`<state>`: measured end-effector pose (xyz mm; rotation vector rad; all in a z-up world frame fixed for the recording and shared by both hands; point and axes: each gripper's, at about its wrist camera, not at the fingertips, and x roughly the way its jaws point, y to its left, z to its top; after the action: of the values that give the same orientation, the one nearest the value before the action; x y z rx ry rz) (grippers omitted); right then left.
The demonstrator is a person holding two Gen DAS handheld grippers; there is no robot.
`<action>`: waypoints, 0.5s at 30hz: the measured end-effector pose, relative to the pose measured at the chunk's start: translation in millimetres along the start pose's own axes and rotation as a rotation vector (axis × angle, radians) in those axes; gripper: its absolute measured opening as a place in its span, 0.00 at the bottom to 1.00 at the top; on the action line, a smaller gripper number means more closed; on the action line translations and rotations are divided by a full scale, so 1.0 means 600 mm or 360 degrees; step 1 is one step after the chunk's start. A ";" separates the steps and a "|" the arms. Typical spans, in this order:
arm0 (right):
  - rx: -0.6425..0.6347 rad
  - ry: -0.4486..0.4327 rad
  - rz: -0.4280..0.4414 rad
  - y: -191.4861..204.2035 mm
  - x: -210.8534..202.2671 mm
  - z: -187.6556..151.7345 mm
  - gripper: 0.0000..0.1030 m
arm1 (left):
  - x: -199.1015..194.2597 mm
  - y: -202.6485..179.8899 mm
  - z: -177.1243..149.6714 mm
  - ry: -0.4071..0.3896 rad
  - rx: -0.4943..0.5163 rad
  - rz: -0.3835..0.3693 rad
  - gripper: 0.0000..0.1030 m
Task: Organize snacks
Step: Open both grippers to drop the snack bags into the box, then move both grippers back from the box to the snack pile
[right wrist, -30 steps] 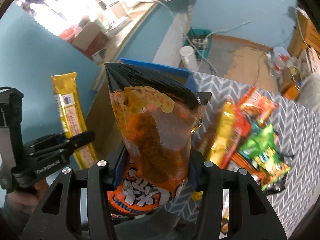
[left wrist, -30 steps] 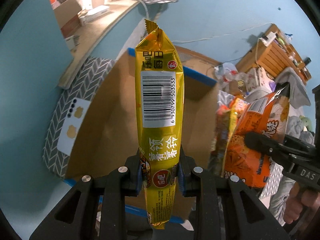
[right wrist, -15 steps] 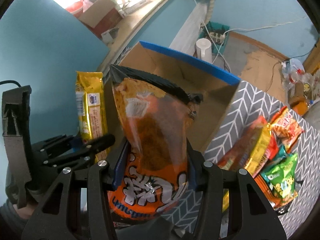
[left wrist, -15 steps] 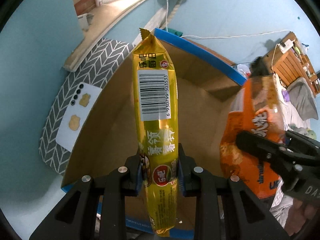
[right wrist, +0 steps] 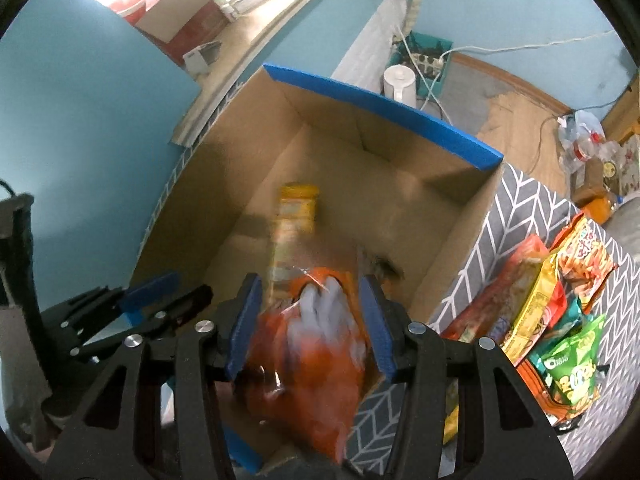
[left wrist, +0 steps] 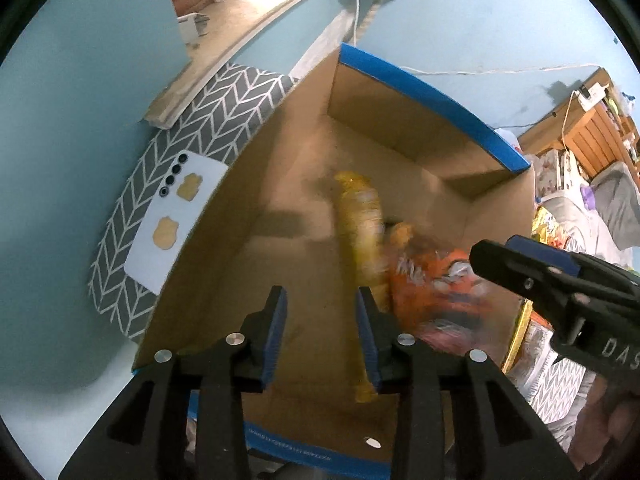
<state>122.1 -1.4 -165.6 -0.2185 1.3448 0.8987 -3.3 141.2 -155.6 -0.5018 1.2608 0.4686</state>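
Grippers hang over a cardboard box [left wrist: 400,136]: left gripper [left wrist: 320,332], jaws opening, nothing between; right gripper [right wrist: 312,320], jaws opening around a blurred orange snack bag [right wrist: 316,344]. Beyond, at twelve o'clock, a yellow snack stick [right wrist: 294,224] lies blurred inside the box.

Looks like a lived-in home room: pale blue painted walls [right wrist: 80,128], grey herringbone-patterned bedspread [left wrist: 208,120], cluttered wooden slatted shelf unit [left wrist: 592,136], white electric kettle [right wrist: 400,84] beside a teal crate of tangled cables [right wrist: 428,60] on the floor.
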 end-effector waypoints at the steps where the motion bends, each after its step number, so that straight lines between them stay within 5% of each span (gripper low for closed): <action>1: 0.0008 -0.0008 0.0006 0.000 -0.003 0.001 0.58 | -0.004 0.003 -0.002 0.0002 -0.0016 -0.0006 0.36; 15: -0.0028 -0.0098 -0.0048 -0.007 -0.064 -0.009 0.64 | -0.057 -0.012 -0.020 -0.0031 -0.0041 -0.0084 0.45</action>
<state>122.5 -24.5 -133.8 -0.2226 1.2738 0.8853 -16.2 126.2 -124.6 -0.5496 1.2213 0.4447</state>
